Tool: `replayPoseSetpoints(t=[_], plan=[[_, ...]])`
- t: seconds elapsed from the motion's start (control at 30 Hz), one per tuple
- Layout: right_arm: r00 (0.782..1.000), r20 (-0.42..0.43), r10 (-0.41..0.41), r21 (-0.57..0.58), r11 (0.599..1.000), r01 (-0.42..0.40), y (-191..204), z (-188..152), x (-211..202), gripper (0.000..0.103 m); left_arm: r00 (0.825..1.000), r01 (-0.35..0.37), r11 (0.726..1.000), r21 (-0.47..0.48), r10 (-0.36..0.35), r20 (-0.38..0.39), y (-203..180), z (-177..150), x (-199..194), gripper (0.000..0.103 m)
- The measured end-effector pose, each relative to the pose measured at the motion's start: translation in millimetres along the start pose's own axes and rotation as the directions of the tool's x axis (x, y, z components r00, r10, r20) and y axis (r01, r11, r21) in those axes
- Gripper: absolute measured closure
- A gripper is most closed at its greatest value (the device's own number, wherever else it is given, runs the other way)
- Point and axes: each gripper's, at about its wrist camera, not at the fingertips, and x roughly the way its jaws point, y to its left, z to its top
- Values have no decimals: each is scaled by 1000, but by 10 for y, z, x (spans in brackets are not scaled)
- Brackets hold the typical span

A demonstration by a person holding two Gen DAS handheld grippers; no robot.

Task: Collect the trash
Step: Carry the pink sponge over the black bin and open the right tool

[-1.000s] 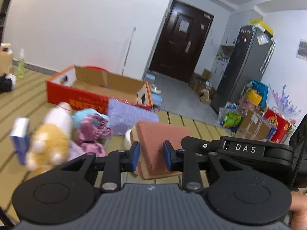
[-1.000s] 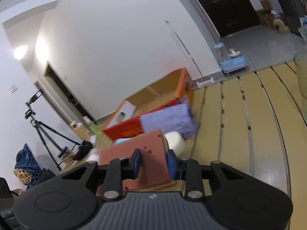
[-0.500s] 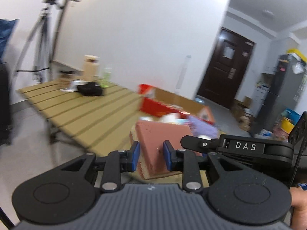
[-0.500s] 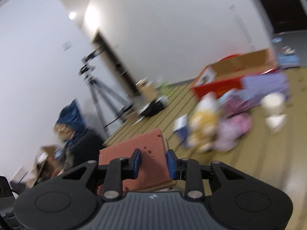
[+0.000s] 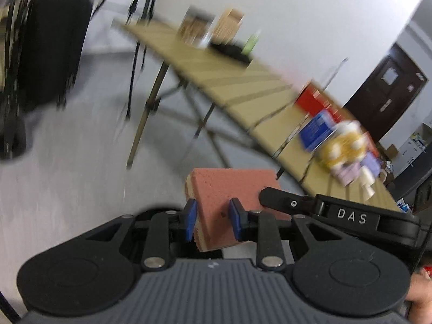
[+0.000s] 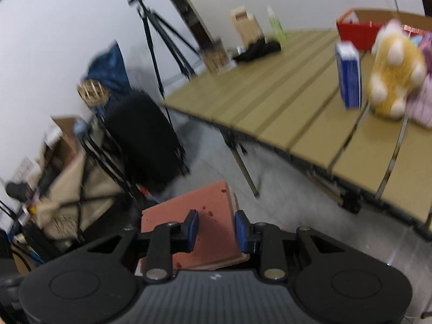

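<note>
Both tongs, left tongs [image 5: 212,222] and right tongs [image 6: 216,230], are pinched on the pink sponge [image 5: 232,189], carried low centre, clear of the worktop [image 6: 283,102], presumably for disposal.

I see a salmon-pink sponge [image 5: 229,189] with tan underside, blue pads [image 6: 192,226], tan slatted tabletop [image 6: 283,102], blue box [image 6: 348,78], yellow-and-white plush [image 6: 394,75], red carton [image 6: 356,29]

Your right gripper [image 6: 216,228] gripped the pink sponge [image 6: 201,229] above the floor, beside the slatted table [image 6: 283,102].
</note>
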Motion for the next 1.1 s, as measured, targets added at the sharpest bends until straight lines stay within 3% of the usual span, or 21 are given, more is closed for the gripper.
replayPoseSetpoints(t=[0.1,0.27,0.37,0.57,0.63,0.73,0.77,0.87,0.93,1.1], plan=[[996,-78,-48,-20,999,47,-62,-138,286,74,994,-25,998,-58,18,-109,213,-122,330,77],[974,-208,-88,-43,996,81,-260,-317,786,74,970,-124,990,-61,108,-216,391,-258,785,77],[957,-270,-105,-40,994,98,-385,-321,1067,74,948,-175,983,-47,156,-277,456,-248,1088,77],[913,-380,-145,-62,989,132,-579,-313,1658,73,885,-273,962,14,257,-387,641,-226,1708,76],[902,-406,-148,-63,989,134,-637,-318,1790,70,859,-320,947,34,305,-411,684,-241,1820,71],[896,-416,-157,-69,988,141,-690,-340,1898,63,836,-369,928,58,358,-416,720,-284,1884,49],[893,-419,-163,-72,987,146,-695,-341,1916,63,833,-377,923,72,372,-409,717,-285,1892,47],[892,-422,-164,-73,986,147,-701,-331,1953,49,835,-367,925,98,373,-405,681,-304,1883,30],[884,-427,-192,-112,981,159,-687,-328,1974,42,832,-369,923,108,380,-404,675,-309,1880,28],[881,-425,-209,-146,976,161,-670,-333,1903,36,830,-369,924,100,376,-413,678,-347,1918,26]])
